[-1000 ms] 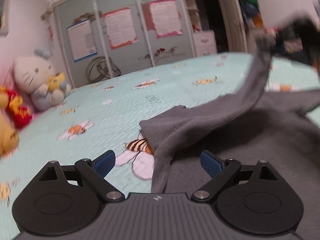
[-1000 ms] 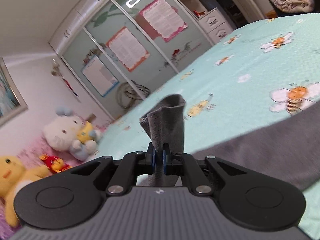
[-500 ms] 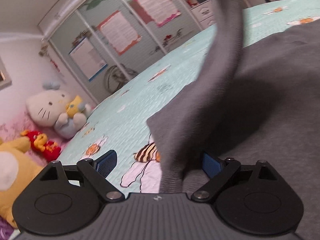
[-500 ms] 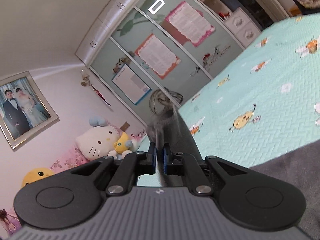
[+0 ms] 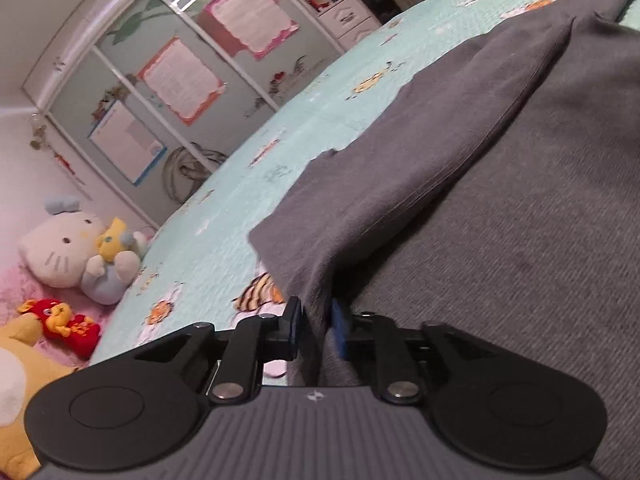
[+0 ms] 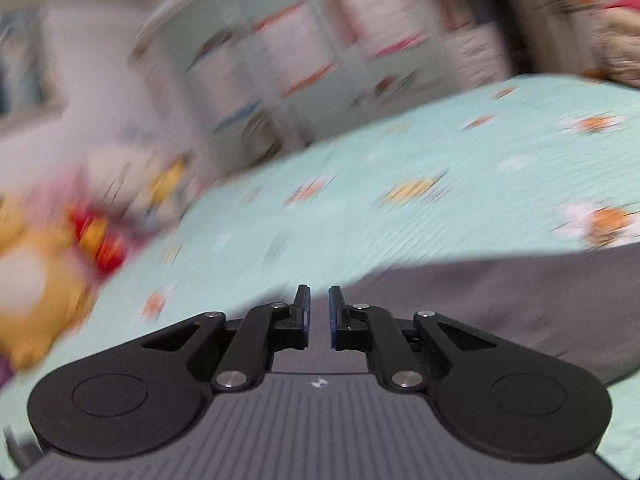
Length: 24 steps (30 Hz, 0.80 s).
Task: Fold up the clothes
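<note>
Your right claw [image 6: 319,316] dropped the grey garment [image 5: 500,220], opening empty amid blur; left claw [image 5: 316,326] closing on its six-o'clock fold, contact hidden.

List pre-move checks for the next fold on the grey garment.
1. Left gripper jaws closing, grey garment edge between them: ok.
2. Left grip firm: cannot tell, still closing.
3. Right gripper jaws opening, nothing between them: ok.
4. Sleeve laid across the garment body: ok.
5. Right wrist view sharp enough to aim: not ok, motion blur.
6. Bedspread beside the garment free of clutter: ok.
</note>
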Available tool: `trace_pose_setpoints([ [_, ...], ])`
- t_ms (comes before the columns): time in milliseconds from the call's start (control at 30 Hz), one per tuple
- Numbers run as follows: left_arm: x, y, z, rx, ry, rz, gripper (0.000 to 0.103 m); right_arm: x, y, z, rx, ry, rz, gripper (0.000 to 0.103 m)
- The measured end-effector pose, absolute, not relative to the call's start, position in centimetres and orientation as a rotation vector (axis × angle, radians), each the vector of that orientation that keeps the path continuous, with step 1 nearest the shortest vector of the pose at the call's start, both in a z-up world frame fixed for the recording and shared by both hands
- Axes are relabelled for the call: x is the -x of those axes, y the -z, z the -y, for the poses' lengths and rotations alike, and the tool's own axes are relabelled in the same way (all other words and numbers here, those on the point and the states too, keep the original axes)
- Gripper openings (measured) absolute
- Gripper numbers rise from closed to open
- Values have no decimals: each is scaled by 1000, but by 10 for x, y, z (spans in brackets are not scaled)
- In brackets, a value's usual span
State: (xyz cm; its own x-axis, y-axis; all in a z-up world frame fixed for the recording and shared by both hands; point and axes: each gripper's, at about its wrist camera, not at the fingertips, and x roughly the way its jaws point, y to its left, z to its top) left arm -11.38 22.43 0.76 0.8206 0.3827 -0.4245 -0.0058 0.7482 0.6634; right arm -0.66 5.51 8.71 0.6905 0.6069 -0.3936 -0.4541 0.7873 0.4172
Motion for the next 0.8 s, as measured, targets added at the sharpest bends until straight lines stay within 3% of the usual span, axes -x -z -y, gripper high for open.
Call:
trace_pose_setpoints([
  [100,112,-5,-224,-716,-280,-561,49,-8,-71,-89,-296,-711,-634,15],
  [133,111,-5,-226,-693,-273,-566,51,-14,-67,-101,-290,-734,-660,16],
  [167,111,-6,-230,-661,-257,-574,47,-20,-64,-113,-280,-762,-685,17],
  [233,111,-7,-234,-620,-235,-583,22,-33,-58,-140,-270,-830,-731,18],
  [400,111,-1,-233,-614,-222,-569,19,-72,-14,-208,-319,-1096,-982,17],
  [433,110,0,-232,-621,-230,-569,19,-85,0,-216,-338,-1104,-1045,12],
  [467,111,1,-232,-632,-237,-568,19,-96,11,-219,-387,-1093,-1077,0],
  [567,111,6,-226,-675,-254,-566,19,-134,24,-212,-634,-998,-1115,0],
  [733,117,8,-222,-682,-268,-568,19,-142,0,-208,-576,-842,-985,0],
  [800,117,7,-221,-681,-269,-568,19,-130,-9,-192,-573,-843,-921,13],
])
